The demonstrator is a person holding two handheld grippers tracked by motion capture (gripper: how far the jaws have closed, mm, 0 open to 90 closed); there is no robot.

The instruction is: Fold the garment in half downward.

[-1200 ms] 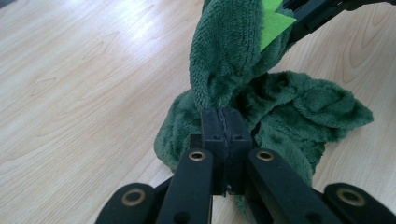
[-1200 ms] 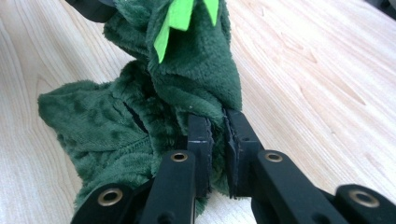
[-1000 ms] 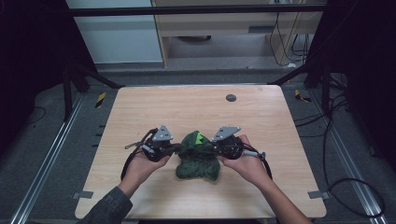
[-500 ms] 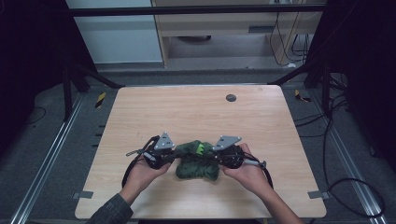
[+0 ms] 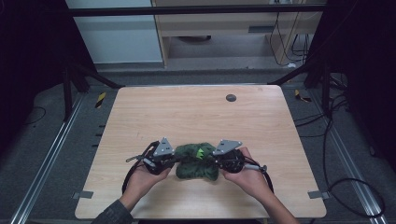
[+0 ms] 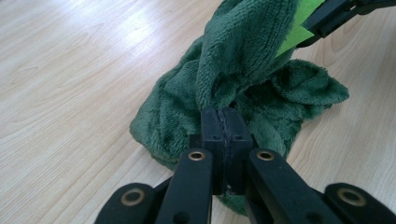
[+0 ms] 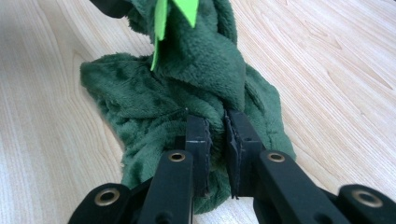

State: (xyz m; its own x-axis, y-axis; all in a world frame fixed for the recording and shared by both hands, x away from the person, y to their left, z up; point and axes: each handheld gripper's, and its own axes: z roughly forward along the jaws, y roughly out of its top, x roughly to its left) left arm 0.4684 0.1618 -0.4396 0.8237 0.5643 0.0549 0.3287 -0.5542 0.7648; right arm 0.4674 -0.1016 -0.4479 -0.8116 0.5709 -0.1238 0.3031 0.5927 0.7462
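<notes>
Left gripper [image 6: 223, 140] is pinching the green fleece cloth [image 5: 196, 161] tight, right gripper [image 7: 217, 135] clamps its other side. Cloth's bunched near the desk [image 5: 196, 112] front edge, so I reckon the folding's barely halfway, not flat yet.

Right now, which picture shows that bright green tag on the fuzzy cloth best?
The right gripper view: the bright green tag hangs large against the dark green cloth. The left gripper view catches a corner beside the other gripper's jaw. In the high view it's a speck.
</notes>
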